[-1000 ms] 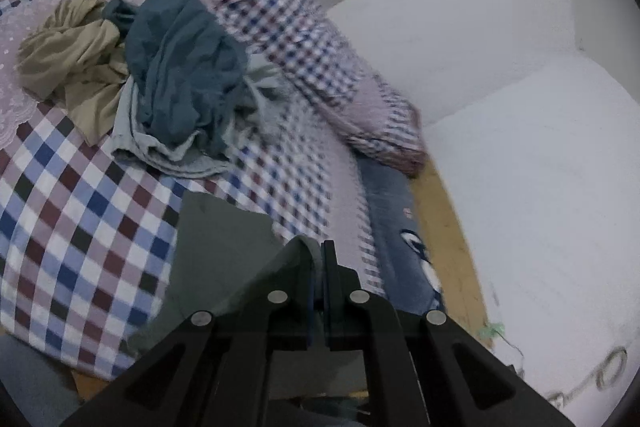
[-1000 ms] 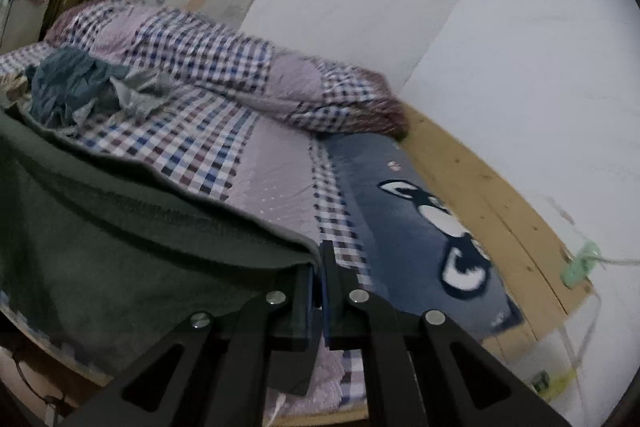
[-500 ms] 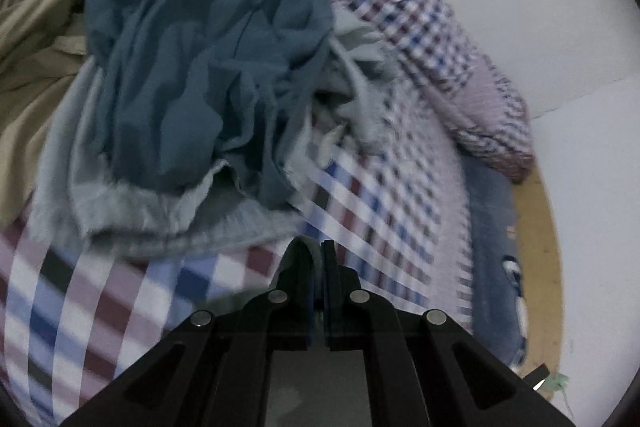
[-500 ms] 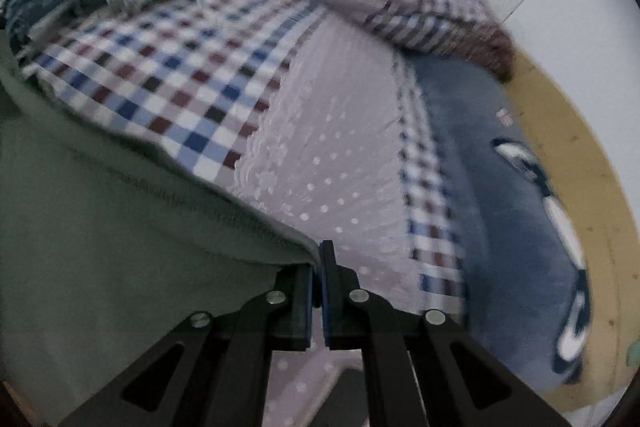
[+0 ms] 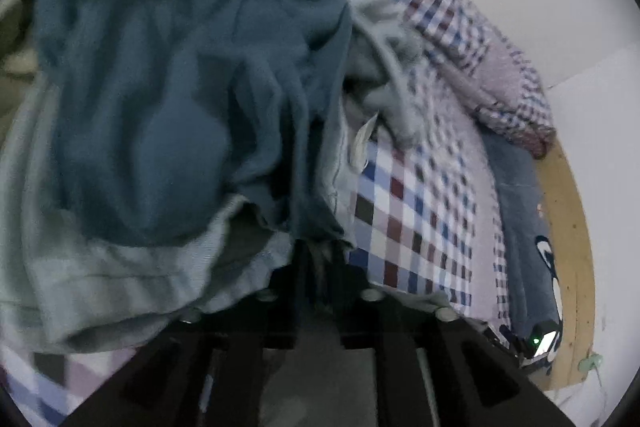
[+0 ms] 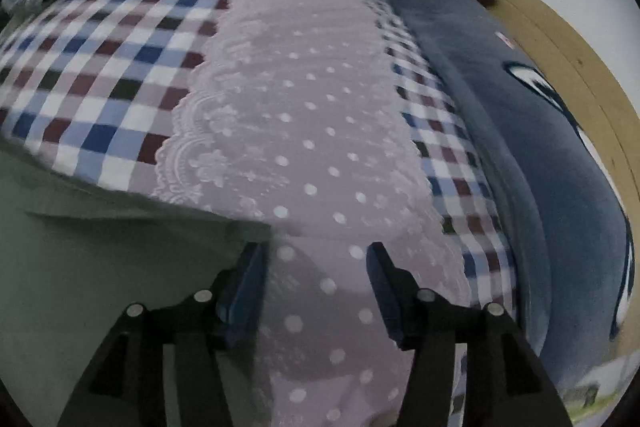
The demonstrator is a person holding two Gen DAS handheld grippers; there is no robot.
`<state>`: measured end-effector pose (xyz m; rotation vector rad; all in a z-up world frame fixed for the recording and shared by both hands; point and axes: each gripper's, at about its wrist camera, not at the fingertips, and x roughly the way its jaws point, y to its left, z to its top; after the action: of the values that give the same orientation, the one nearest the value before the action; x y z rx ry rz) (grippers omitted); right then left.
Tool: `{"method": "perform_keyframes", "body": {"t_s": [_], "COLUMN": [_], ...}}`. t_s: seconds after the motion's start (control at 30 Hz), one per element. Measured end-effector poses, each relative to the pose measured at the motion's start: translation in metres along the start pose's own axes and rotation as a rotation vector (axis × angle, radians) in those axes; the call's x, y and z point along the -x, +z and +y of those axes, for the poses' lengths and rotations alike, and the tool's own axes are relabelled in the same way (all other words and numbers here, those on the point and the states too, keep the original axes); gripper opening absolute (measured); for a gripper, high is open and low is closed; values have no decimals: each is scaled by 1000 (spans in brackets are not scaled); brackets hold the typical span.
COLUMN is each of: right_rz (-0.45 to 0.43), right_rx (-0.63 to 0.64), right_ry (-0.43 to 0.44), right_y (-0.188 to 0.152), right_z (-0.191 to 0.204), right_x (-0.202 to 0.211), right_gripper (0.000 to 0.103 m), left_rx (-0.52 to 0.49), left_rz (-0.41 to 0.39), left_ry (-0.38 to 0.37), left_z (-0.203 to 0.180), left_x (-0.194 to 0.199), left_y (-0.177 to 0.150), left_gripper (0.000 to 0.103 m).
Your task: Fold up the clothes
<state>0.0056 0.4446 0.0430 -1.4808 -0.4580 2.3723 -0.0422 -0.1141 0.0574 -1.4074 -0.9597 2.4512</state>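
left gripper [image 5: 320,259]: black plastic, angular struts, round silver screw heads along the linkages
right gripper [image 6: 316,267]: same black frame, four silver screws showing
right pads [image 6: 248,279]: blue, flat, rectangular

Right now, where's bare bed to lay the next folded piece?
Free: dotted lilac strip ahead of the open right gripper, between checked sheet and blue blanket. Crowded: green garment to its left; clothes pile by the left gripper.

You see the bed [image 6: 312,131], its cover checked beside a dotted lilac panel. On it lie a heap of clothes [image 5: 168,75], a green garment [image 6: 100,267] and a rolled quilt [image 5: 460,27].
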Motion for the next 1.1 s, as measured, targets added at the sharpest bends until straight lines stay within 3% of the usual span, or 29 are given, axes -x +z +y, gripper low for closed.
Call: {"method": "perform_keyframes", "body": {"t_s": [0.03,0.07,0.13,0.2,0.3,0.4,0.43,0.47,0.5,0.53,0.57,0.6,0.73,0.9,1.0,1.1], "right_rz": [-8,-21,-52,-82,-97,-104,-107,-111,-115,-116,-106,-84,-49,-33,-88,-161], "right_rx": [-28,-65,-143,-222,-267,-191,-158,-130,-105,-84,-69,-61,-28,-29,-106,-272], "right_ry": [5,15,90,221,440,543,557,567,573,574,575,576,543,489,414,389], "right_y": [-2,-6,-14,-21,-30,-30,-28,-26,-23,-19,-15,-11,8,52,83,94], "right_z": [-3,-6,-9,-6,18,62,75,87,98,108,118,127,154,172,163,140], "right_x": [5,12,30,50,74,92,95,97,97,97,94,89,70,47,42,55], "right_gripper": [58,58,60,61,60,60,59,57,46,19,7,2,2,2,3,6], "left_rx": [0,13,34,17,-77,-202,-243,-279,-312,-345,-376,-402,-430,-469,-479,-488], "left_rz": [-50,-105,-195,-219,-169,-96,-67,-41,-15,8,18,20,22,22,22,22], "left_ry": [-7,-38,-86,-115,-115,-108,-101,-96,-90,-80,-62,-44,-31,-21,-21,-17], "left_z": [3,9,21,28,29,23,20,14,11,8,6,6,12,14,13,17], "left_x": [14,31,62,78,80,70,65,60,55,51,49,46,50,53,53,55], "left_y": [0,-1,-8,-25,-66,-110,-124,-135,-142,-149,-157,-163,-168,-169,-168,-166], "left_gripper": [57,71,79,80,80,79,75,64,57,40,25,21,12,11,11,11]}}
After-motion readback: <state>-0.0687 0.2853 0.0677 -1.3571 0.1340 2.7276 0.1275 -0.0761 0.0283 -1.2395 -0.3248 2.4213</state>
